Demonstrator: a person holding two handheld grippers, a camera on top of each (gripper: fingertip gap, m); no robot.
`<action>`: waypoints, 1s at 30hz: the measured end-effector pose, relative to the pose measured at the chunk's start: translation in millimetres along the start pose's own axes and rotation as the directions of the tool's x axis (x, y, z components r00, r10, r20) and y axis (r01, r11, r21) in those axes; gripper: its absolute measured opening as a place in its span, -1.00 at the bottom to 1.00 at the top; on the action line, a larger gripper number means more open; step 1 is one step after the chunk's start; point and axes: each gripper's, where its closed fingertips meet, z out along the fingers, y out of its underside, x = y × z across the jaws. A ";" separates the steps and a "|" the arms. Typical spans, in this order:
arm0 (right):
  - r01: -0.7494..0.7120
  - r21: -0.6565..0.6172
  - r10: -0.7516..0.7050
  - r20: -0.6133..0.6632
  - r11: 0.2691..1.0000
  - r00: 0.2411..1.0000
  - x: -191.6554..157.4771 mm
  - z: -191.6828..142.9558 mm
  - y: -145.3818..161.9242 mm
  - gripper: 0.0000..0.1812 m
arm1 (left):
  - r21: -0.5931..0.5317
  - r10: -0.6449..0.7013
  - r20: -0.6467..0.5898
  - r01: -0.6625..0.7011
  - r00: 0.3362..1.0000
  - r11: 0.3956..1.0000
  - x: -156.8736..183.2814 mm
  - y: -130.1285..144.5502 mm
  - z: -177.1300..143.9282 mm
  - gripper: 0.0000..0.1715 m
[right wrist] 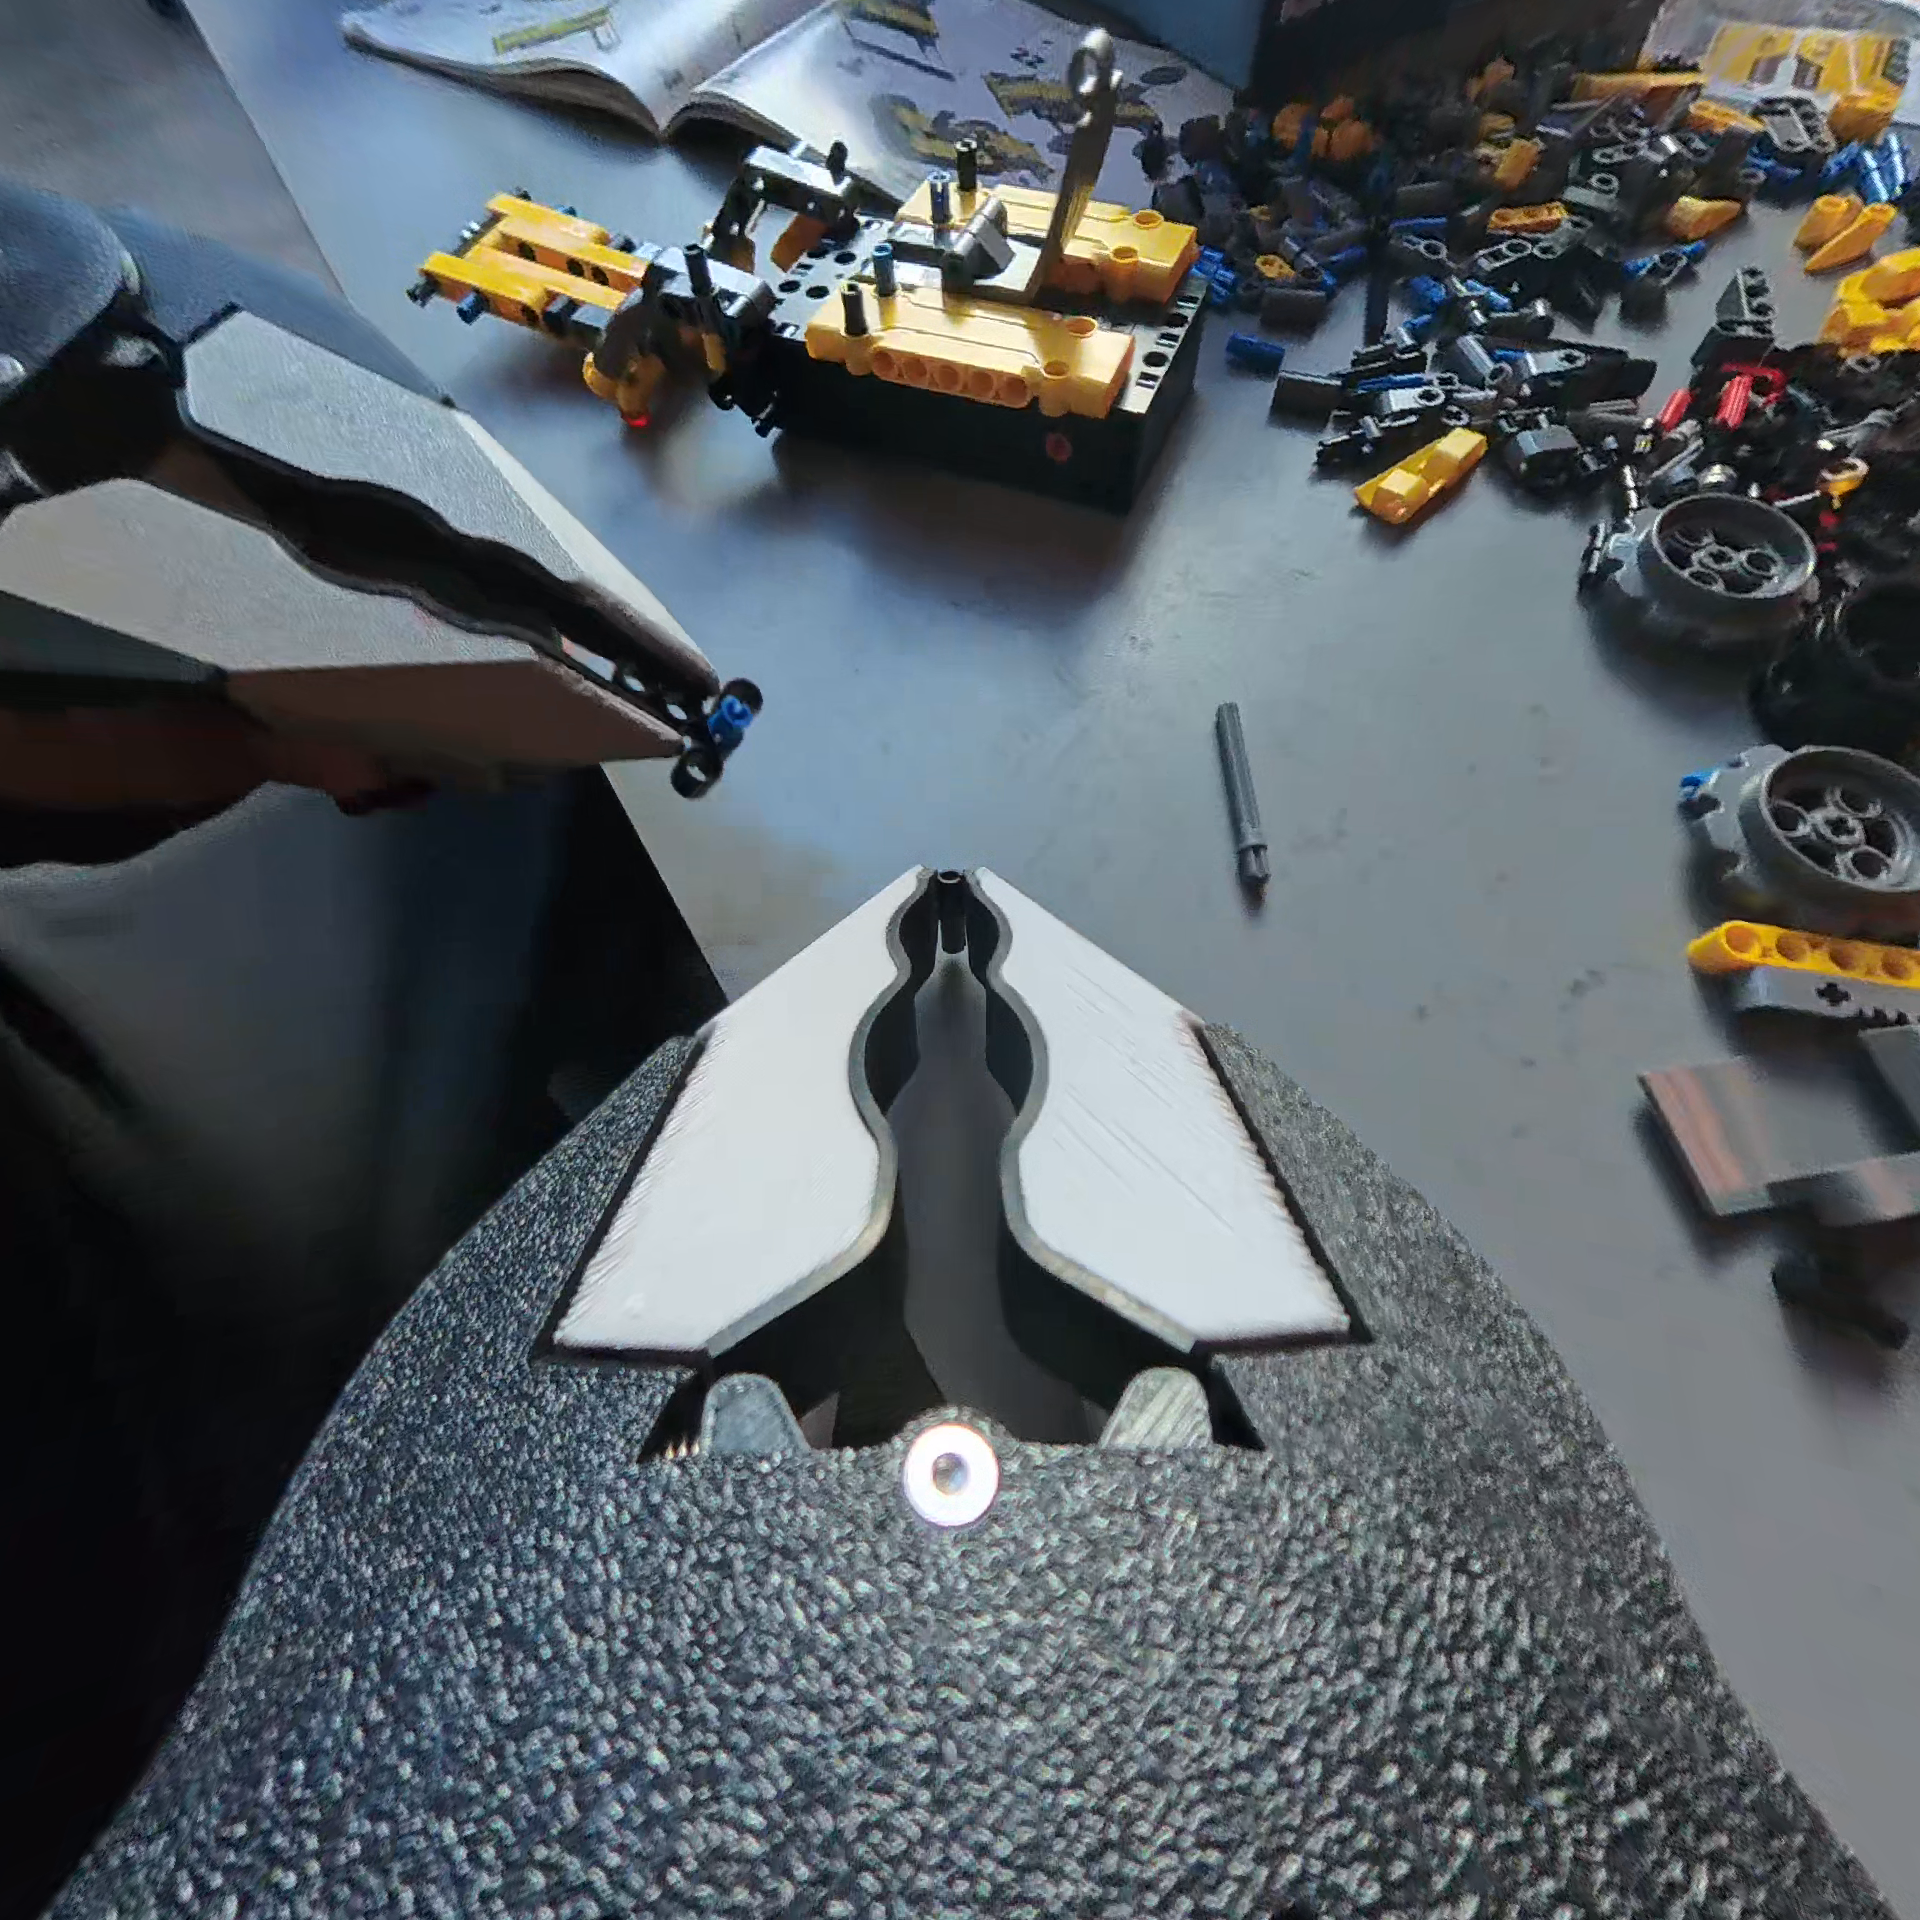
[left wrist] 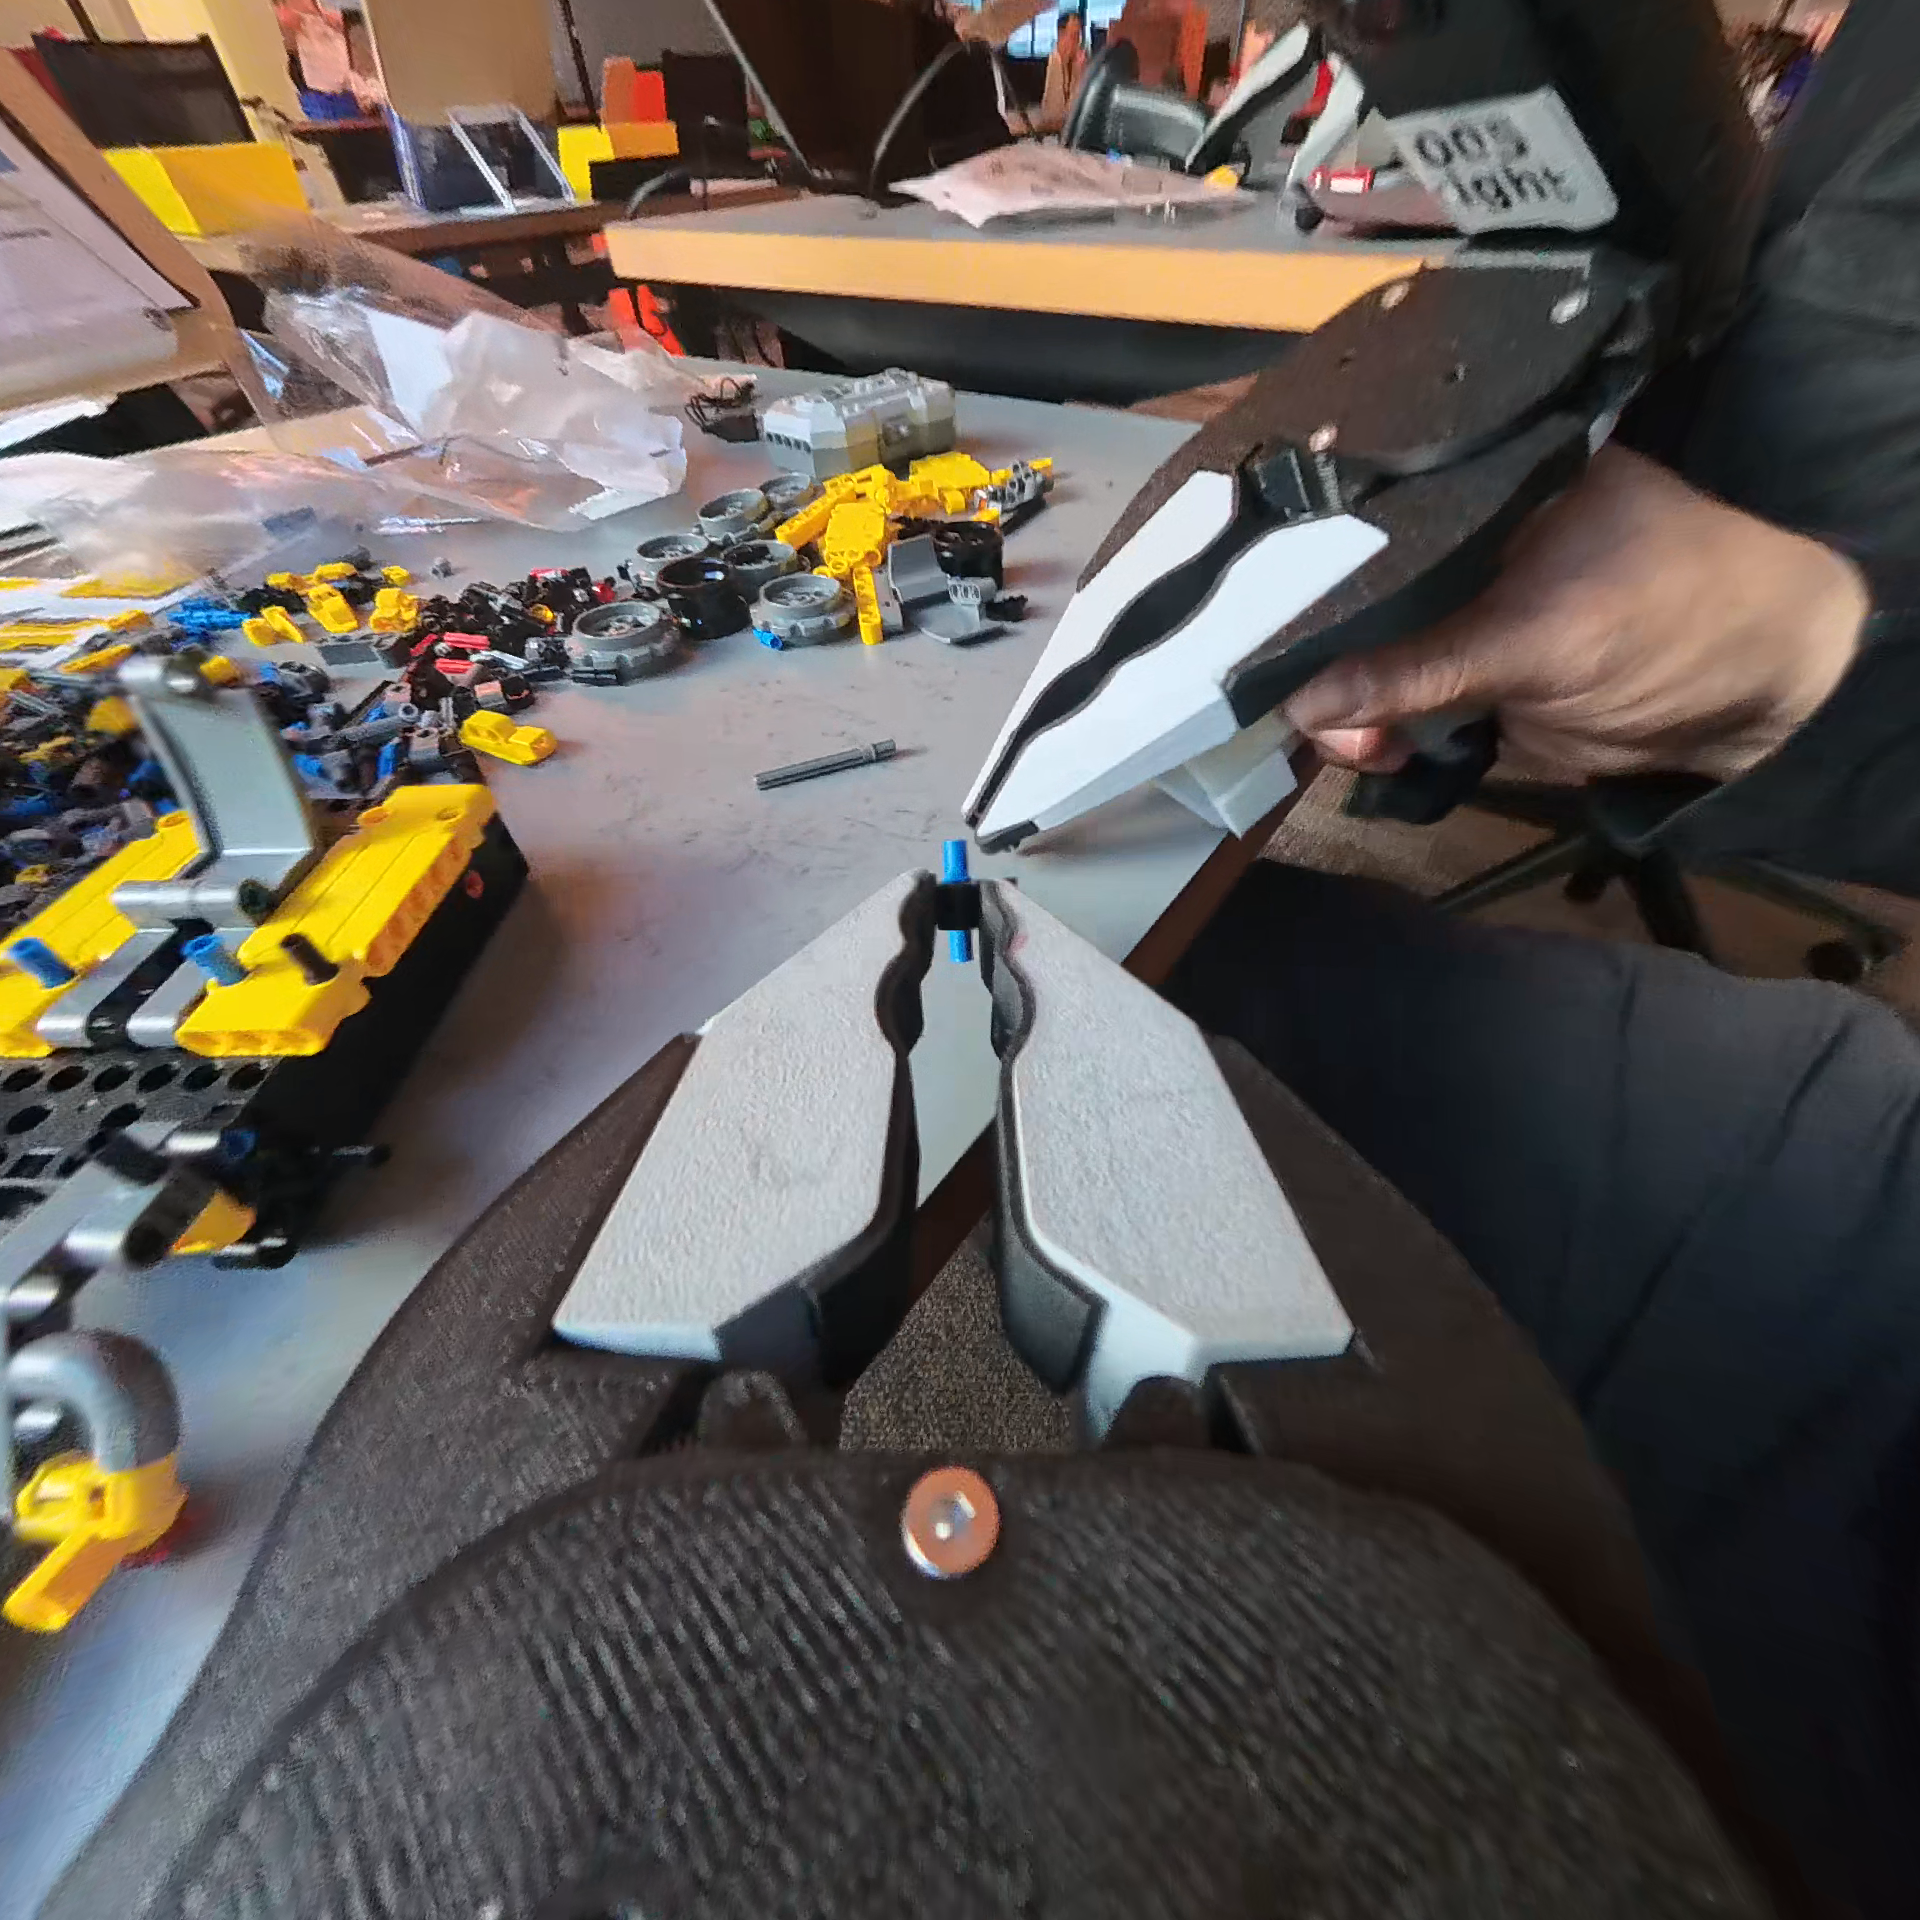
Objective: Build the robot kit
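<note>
**Grey tabletop, two hand-held grippers each pinching a small building-toy piece**

Grey table (right wrist: 935,644) is filling most of both views, its near edge running down the lower centre. At the upper centre of the right wrist view, a half-built yellow and black model (right wrist: 966,343) is sitting upright on its black perforated base, pins sticking up from it. A loose pile of black, blue and yellow parts (right wrist: 1538,260) is spreading across the upper right, with grey wheel hubs (right wrist: 1704,566) lying along the right edge. An open instruction booklet (right wrist: 644,62) is lying at the top left, and crumpled clear bags (left wrist: 468,416) are showing at the upper left of the left wrist view.

Just past the table's edge, the left gripper (left wrist: 956,904) is clamping a black connector with a blue pin (left wrist: 954,904) through it, the pin standing upright between the tips, seemingly so its ends stay free. The right gripper (right wrist: 948,904), held by a hand (left wrist: 1621,644) at the right of the left wrist view, is closing on a short black pin (right wrist: 948,902) pointing forward out of the tips, an end exposed. The two sets of tips are hovering near each other above the table edge, not touching.

Between the grippers and the pile, a dark grey axle (right wrist: 1242,795) is lying alone on bare table, touching nothing. Nothing is blocking the gap between the held pieces.
</note>
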 end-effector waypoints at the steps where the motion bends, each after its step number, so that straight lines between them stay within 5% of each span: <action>1: 0.020 -0.008 -0.020 -0.009 1.000 1.000 -0.4 0.8 0.6 -0.95 | 0.012 -0.009 0.000 0.009 1.000 1.000 -1.9 -1.4 -3.5 -0.95; 9: 0.048 0.000 -0.048 -0.012 0.999 0.999 -4.0 3.1 -0.9 -0.90 | 0.032 0.012 0.015 -0.012 1.000 0.999 -0.1 -6.7 -23.7 -0.94; 20: 0.094 0.029 -0.094 0.016 0.995 0.995 -11.2 1.6 -1.3 -0.79 | 0.087 0.061 0.209 -0.081 0.976 0.993 -16.8 -20.1 -93.6 -0.94; 30: 0.126 0.130 -0.127 0.002 0.983 0.992 -13.2 -7.4 -12.1 -0.66 | 0.149 -0.062 0.293 0.018 0.954 0.989 -72.9 -11.2 -148.7 -0.95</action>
